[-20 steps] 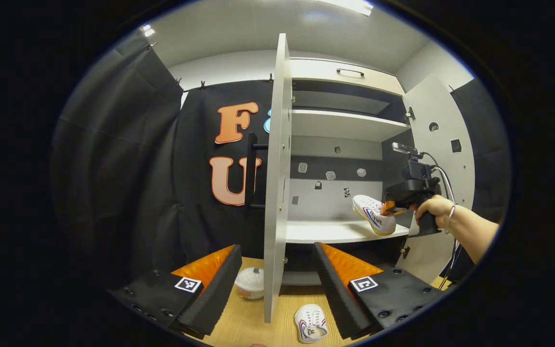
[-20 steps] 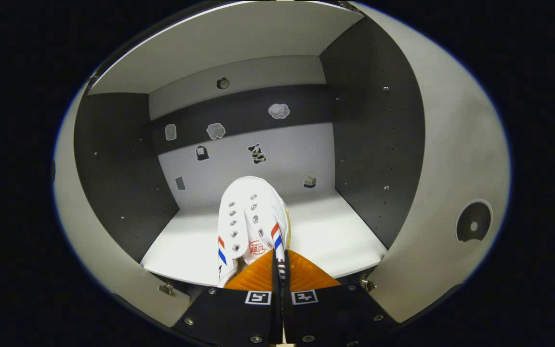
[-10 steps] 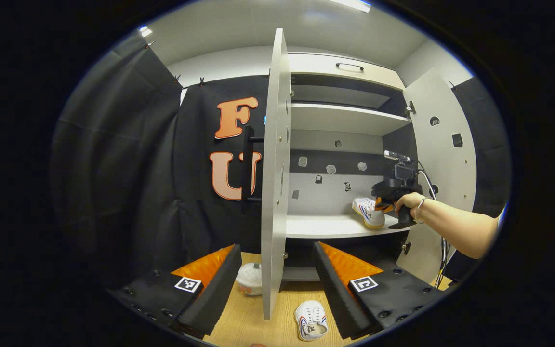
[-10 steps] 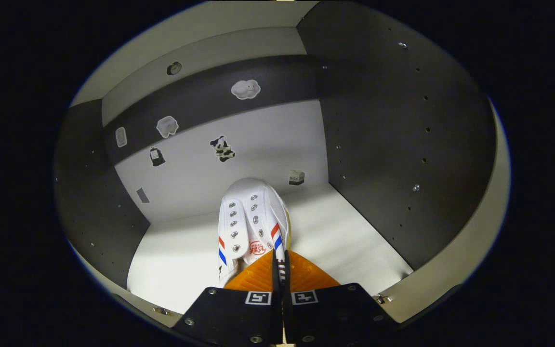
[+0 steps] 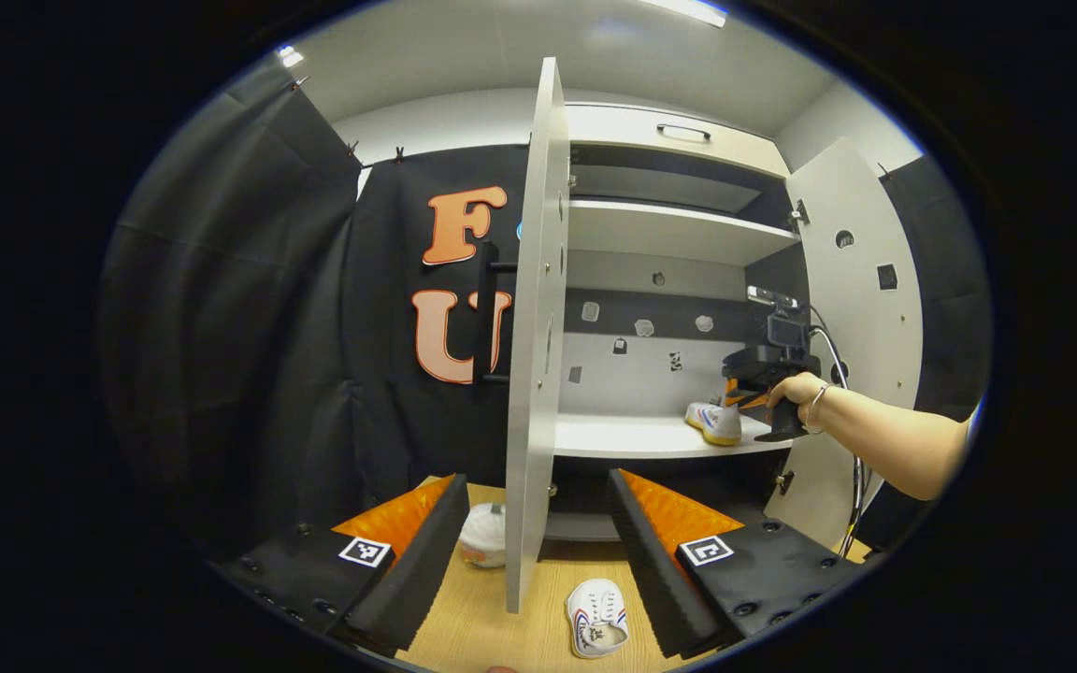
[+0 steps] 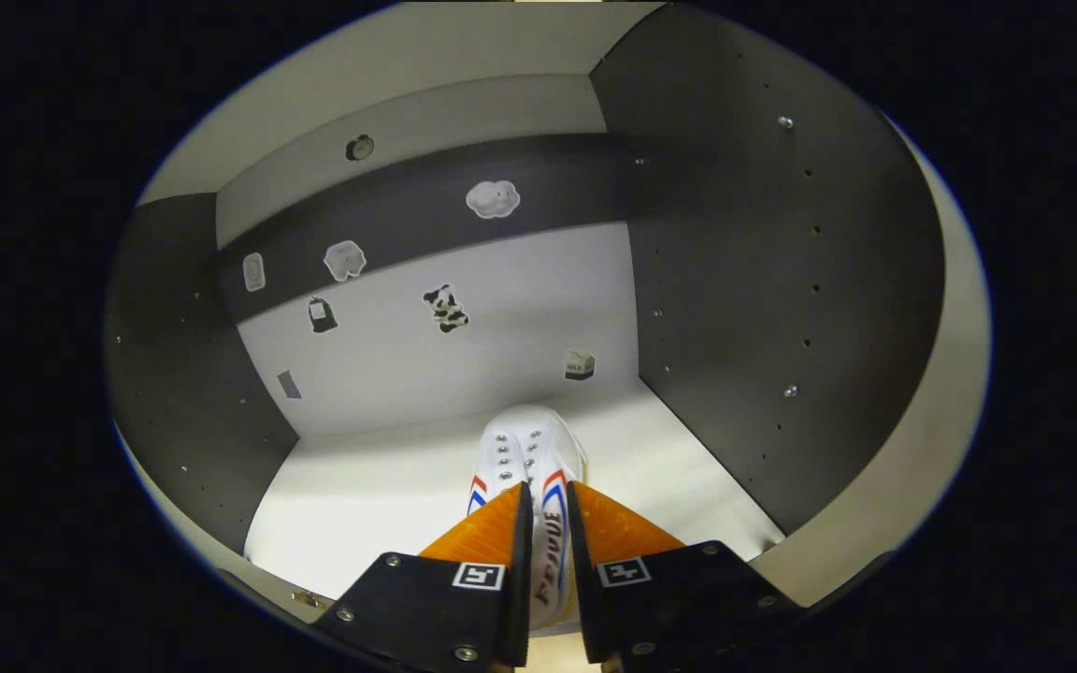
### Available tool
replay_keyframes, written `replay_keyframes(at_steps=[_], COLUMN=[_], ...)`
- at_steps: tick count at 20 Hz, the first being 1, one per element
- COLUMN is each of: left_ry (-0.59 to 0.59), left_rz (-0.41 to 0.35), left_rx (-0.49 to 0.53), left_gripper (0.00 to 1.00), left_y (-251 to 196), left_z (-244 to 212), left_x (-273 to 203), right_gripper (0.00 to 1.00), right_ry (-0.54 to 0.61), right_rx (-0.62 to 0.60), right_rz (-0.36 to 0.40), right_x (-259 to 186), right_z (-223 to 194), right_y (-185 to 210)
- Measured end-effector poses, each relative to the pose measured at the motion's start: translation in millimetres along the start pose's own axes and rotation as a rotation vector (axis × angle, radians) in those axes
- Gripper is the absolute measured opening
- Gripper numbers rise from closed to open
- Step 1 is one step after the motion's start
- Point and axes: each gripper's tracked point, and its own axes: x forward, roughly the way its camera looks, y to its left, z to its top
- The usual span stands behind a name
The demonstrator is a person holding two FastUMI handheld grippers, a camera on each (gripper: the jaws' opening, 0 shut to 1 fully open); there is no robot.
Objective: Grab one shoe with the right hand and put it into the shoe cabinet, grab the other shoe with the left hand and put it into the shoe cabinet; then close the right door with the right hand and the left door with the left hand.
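A: Where is the first shoe (image 6: 531, 458) seen?

B: In the right gripper view it is seen low in the centre of the frame, sole down on the white shelf (image 6: 380, 495) of the shoe cabinet (image 6: 763, 280), toe toward the back wall. In the left gripper view it is found at right of centre, near the shelf's front right corner.

A: How is the right gripper (image 6: 546, 500) set?

B: Its fingers are parted a little, with the shoe's heel end between them. Whether the heel is touched by both cannot be told; a narrow gap is seen on each side. The tool is held by a hand (image 5: 796, 393) at the right of the left gripper view.

A: And the other shoe (image 5: 596, 628)?

B: It is seen at the bottom centre of the left gripper view, on the wooden floor (image 5: 492, 626), just beside the lower edge of the left door (image 5: 534, 336), which is swung open. The right door (image 5: 861, 308) is also open.

A: The left gripper (image 5: 538, 533)?

B: It is spread wide and nothing is held; a small white cup (image 5: 484, 536) is seen between its fingers.
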Motion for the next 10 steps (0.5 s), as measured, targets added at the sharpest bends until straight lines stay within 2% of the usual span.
replay_keyframes(at_steps=[1,2,4,7,10], left_ry=[0.001,0.001,0.0,0.006,0.023], left_rz=[-0.008,-0.017,-0.034,-0.06,-0.075], left_rx=[0.001,0.004,0.007,-0.008,-0.003], left_gripper=[0.96,0.94,0.94,0.99,0.96], left_y=[-3,-6,-12,-21,-28], left_z=[0,0,0,0,-8], left_x=[-1,-3,-5,-5,-3], right_gripper=[0.21,0.21,0.26,0.3,0.36], right_ry=[-0.017,-0.041,-0.093,-0.171,-0.255], right_rx=[-0.012,-0.026,-0.053,-0.056,-0.082], right_rz=[0.009,0.02,0.042,0.08,0.094], right_x=[-12,-26,-56,-102,-148], right_z=[3,7,12,15,17], right_y=[0,2,5,6,-4])
